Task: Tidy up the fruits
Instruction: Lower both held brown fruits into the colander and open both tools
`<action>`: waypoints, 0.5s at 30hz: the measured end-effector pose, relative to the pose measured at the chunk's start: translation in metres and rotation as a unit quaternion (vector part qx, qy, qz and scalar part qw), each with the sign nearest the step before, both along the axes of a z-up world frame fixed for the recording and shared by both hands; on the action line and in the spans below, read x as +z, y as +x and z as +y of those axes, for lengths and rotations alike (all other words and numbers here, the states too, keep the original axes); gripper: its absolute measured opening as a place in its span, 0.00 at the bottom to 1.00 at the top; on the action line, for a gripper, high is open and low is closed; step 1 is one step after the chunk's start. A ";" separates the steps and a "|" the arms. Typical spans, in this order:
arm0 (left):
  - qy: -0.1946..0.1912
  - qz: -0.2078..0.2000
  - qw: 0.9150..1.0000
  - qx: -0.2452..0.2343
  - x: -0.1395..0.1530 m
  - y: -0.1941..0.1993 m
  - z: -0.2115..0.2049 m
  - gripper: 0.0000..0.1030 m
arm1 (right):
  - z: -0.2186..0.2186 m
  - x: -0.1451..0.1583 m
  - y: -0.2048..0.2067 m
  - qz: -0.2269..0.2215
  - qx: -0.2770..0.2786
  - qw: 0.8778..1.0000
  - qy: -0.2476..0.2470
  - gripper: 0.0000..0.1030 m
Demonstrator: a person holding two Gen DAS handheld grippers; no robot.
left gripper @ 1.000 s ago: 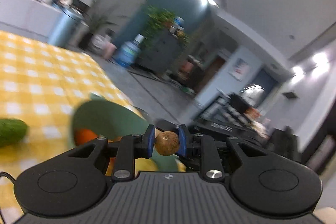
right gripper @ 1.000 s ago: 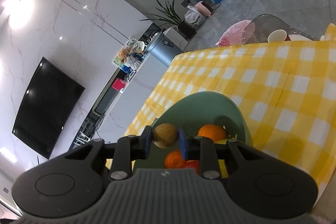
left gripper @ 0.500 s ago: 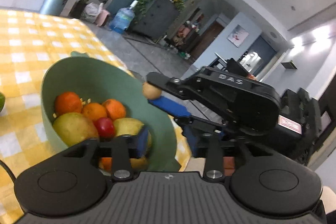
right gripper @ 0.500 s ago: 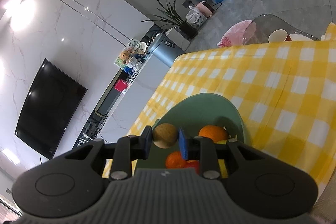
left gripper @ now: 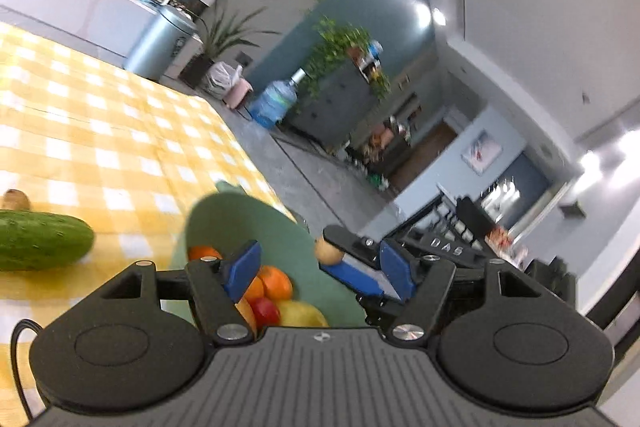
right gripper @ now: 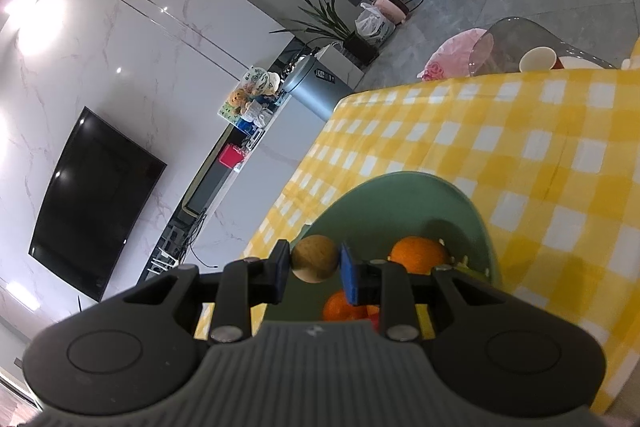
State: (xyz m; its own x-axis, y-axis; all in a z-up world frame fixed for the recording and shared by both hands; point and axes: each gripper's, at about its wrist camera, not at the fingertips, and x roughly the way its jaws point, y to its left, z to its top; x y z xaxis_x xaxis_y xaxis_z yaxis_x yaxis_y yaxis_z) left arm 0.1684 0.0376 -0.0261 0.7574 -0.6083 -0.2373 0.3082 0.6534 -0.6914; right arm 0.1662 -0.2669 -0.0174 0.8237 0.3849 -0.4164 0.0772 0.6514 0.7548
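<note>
A green bowl [left gripper: 256,223] on the yellow checked tablecloth holds oranges [left gripper: 276,281], a red fruit [left gripper: 266,309] and a yellow fruit [left gripper: 300,313]. My left gripper [left gripper: 320,267] is open and empty above the bowl. My right gripper [right gripper: 314,267] is shut on a small round brown fruit [right gripper: 314,258] over the bowl [right gripper: 472,211]; that gripper and fruit [left gripper: 328,251] also show in the left wrist view. Oranges [right gripper: 418,254] lie below it.
A cucumber [left gripper: 40,239] and a small brown fruit [left gripper: 14,199] lie on the cloth left of the bowl. The table edge runs just behind the bowl. A glass chair with a cup [right gripper: 536,59] stands beyond the table's far side.
My left gripper held a small brown fruit one second ago; it has opened and is now empty and has tilted up. My right gripper has stayed shut on its fruit.
</note>
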 end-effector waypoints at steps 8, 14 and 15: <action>0.018 -0.006 0.999 0.037 0.009 -0.003 0.020 0.79 | 0.006 -0.005 0.021 0.018 -0.006 1.000 -0.016 0.24; 0.019 -0.017 0.999 0.042 0.014 -0.004 0.022 0.79 | 0.012 -0.012 0.032 0.035 0.014 0.999 -0.010 0.44; 0.018 -0.016 0.999 0.043 0.014 -0.005 0.023 0.79 | 0.012 -0.010 0.030 0.030 0.017 0.999 -0.014 0.44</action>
